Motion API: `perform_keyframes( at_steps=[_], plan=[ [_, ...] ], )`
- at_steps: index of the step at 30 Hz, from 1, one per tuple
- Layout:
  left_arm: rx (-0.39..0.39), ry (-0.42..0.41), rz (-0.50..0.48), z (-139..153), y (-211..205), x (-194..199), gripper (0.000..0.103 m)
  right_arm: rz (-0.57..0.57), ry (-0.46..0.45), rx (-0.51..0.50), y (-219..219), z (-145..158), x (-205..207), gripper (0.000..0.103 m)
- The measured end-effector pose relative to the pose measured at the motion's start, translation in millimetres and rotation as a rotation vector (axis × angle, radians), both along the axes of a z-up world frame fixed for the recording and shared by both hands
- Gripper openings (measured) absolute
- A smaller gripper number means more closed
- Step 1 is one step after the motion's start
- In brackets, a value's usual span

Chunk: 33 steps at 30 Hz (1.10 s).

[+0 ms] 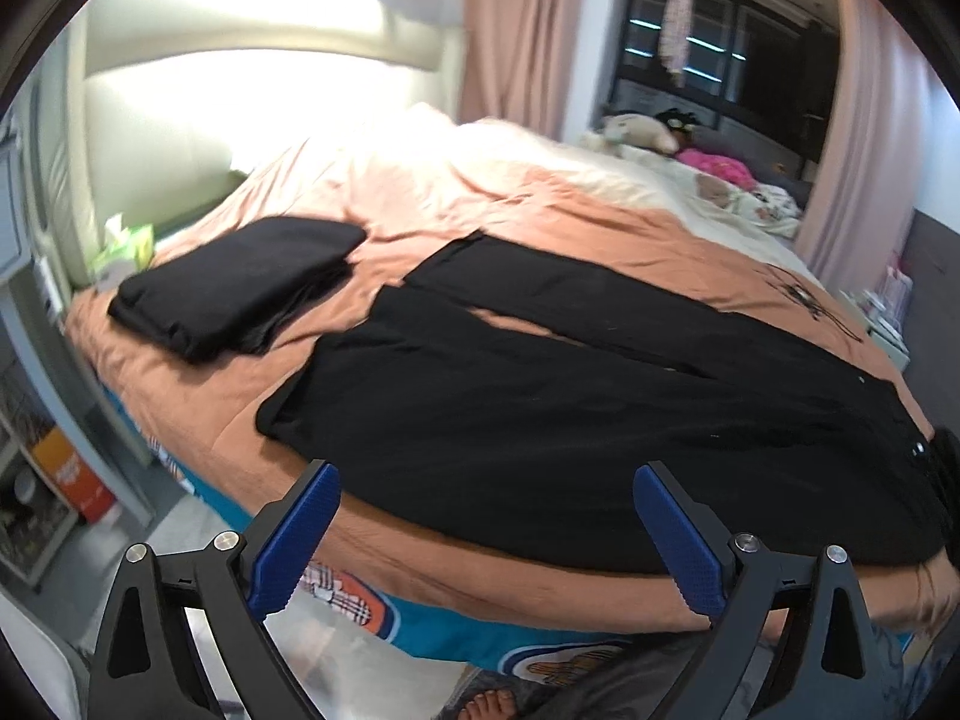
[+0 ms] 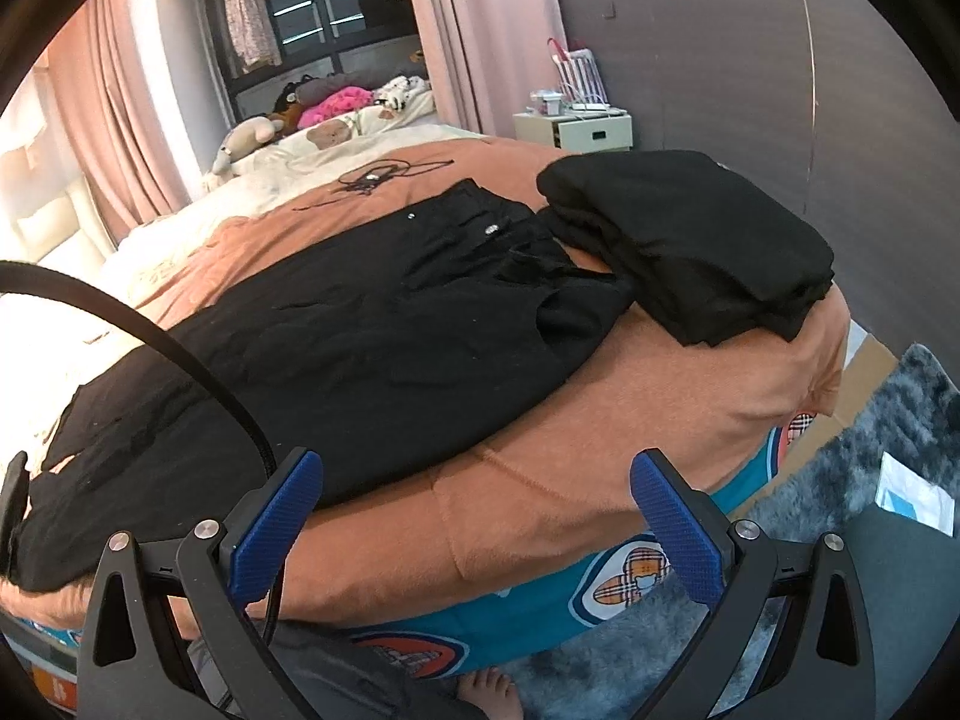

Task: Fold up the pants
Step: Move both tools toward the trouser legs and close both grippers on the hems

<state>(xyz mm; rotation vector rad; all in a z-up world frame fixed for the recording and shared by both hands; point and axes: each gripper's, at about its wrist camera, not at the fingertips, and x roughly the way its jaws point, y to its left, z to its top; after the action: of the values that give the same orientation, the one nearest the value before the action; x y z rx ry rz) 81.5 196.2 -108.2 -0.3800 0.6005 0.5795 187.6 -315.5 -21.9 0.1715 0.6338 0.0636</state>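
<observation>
Black pants (image 1: pixel 540 420) lie spread flat on the peach bedspread (image 1: pixel 420 204), legs toward the headboard and waist with buttons toward the right. They also show in the right wrist view (image 2: pixel 336 348), waist at the far side. My left gripper (image 1: pixel 486 483) is open and empty, hovering above the near bed edge over the pants' thigh area. My right gripper (image 2: pixel 477 474) is open and empty, above the bed edge just right of the pants.
A folded black garment stack (image 1: pixel 240 285) lies left of the pants' legs; another folded stack (image 2: pixel 690 240) lies beside the waist. A black cable (image 2: pixel 372 177), plush toys (image 2: pixel 252 135), a nightstand (image 2: pixel 576 129) and a grey rug (image 2: pixel 870 450) are around.
</observation>
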Motion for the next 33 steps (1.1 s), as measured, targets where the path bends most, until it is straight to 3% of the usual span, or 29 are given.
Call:
perform_keyframes(
  at_steps=[12,19,22,26,29,32,33],
  plan=[
    [-0.244,-0.008,0.099,-53,63,0,0.075,0.029,0.035,0.025,2,-2,28,0.102],
    [-0.333,-0.014,0.122,-72,84,9,0.073,0.037,0.065,0.03,0,-8,48,0.102],
    [-0.403,-0.032,0.126,-82,96,10,0.067,0.034,0.088,0.07,-6,-14,59,0.095],
    [-0.419,-0.057,0.144,-84,105,5,0.059,0.019,0.115,0.131,-24,-19,72,0.087],
    [-0.424,-0.059,0.166,-84,110,4,0.05,-0.001,0.12,0.171,-40,-21,80,0.087],
    [-0.445,-0.07,0.188,-84,118,1,0.031,-0.02,0.122,0.218,-55,-25,87,0.087],
    [-0.451,-0.07,0.197,-84,120,0,0.019,-0.029,0.127,0.233,-60,-26,89,0.086]
  ],
)
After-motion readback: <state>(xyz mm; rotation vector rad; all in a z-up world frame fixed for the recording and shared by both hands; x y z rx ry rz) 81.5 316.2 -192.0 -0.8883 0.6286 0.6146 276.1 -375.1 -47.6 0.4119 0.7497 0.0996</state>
